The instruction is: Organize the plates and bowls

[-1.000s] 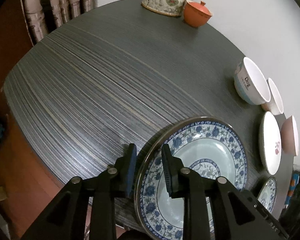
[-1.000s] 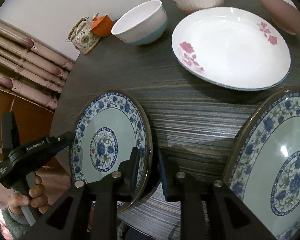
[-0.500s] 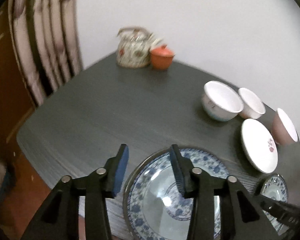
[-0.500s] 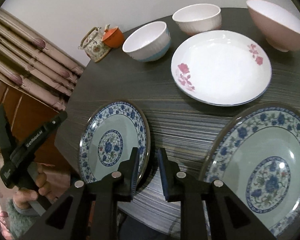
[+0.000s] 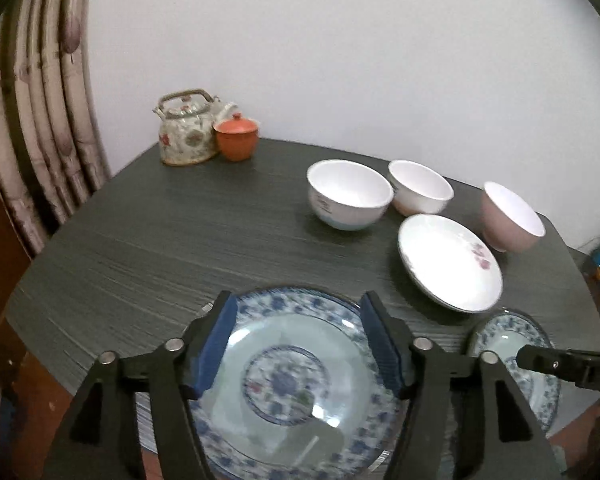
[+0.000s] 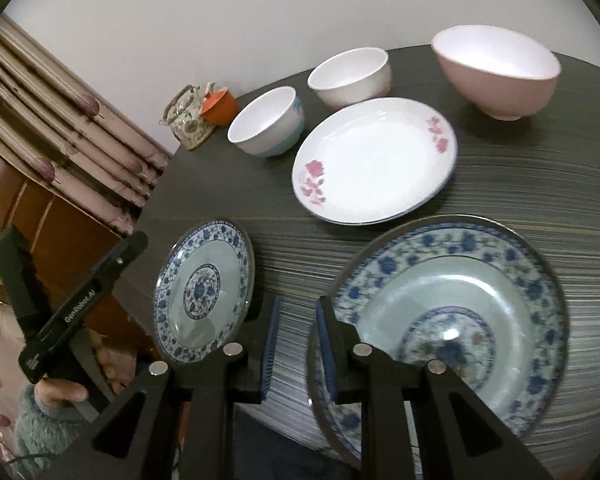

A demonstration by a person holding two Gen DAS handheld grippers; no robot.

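Observation:
Two blue-patterned plates lie on the dark table. My left gripper (image 5: 298, 344) is wide open above one of them (image 5: 288, 384), touching nothing. My right gripper (image 6: 296, 344) is open and empty over the table's front edge, between that plate (image 6: 204, 292) and the other blue plate (image 6: 452, 320), which also shows in the left wrist view (image 5: 512, 340). A white plate with pink flowers (image 6: 374, 158) lies behind them. Behind it stand a white-and-blue bowl (image 6: 266, 120), a white bowl (image 6: 350, 72) and a pink bowl (image 6: 496, 72).
A floral teapot (image 5: 186, 128) and an orange lidded cup (image 5: 236, 134) stand at the far left corner by the wall. Curtains (image 5: 32, 120) hang at the left. The table's front edge (image 6: 284, 396) is just below my right gripper.
My left gripper has let go of the blue plate's rim, opened wide and pulled back and up. My right gripper has risen and drawn back from the plate rim, its jaws slightly wider.

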